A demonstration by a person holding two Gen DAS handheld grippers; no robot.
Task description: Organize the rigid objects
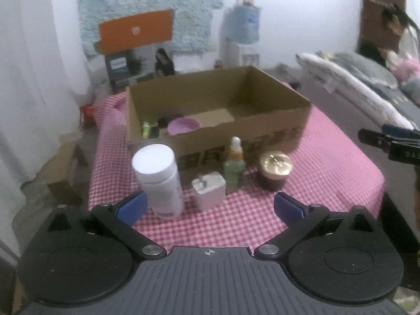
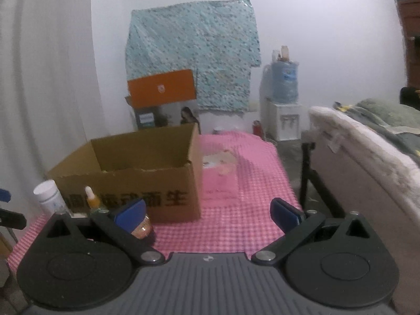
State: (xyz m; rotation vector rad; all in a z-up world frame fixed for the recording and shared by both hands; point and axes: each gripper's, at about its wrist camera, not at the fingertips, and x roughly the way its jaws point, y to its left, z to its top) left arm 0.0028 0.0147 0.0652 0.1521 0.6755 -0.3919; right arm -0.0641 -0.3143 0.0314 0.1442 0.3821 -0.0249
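Rigid objects: we see four standing on the pink checked cloth (image 1: pixel 328 162) in front of the cardboard box (image 1: pixel 262 134).
White bottle (image 1: pixel 157 178): upright at the left end of the row, just beside our left gripper's left pad.
White charger (image 1: pixel 209 193): next to the bottle, prongs up.
Green dropper bottle (image 1: pixel 233 165): upright behind the charger, near the box wall.
Gold-lidded jar (image 1: pixel 274 174): at the right end of the row.
Box contents: a pink bowl (image 1: pixel 183 126) and some small items we cannot make out, in the left part.
Left gripper (image 1: pixel 210 207): spread wide, empty, facing the row.
Right gripper (image 2: pixel 208 214): spread wide, empty, over bare cloth beside the box's right corner.
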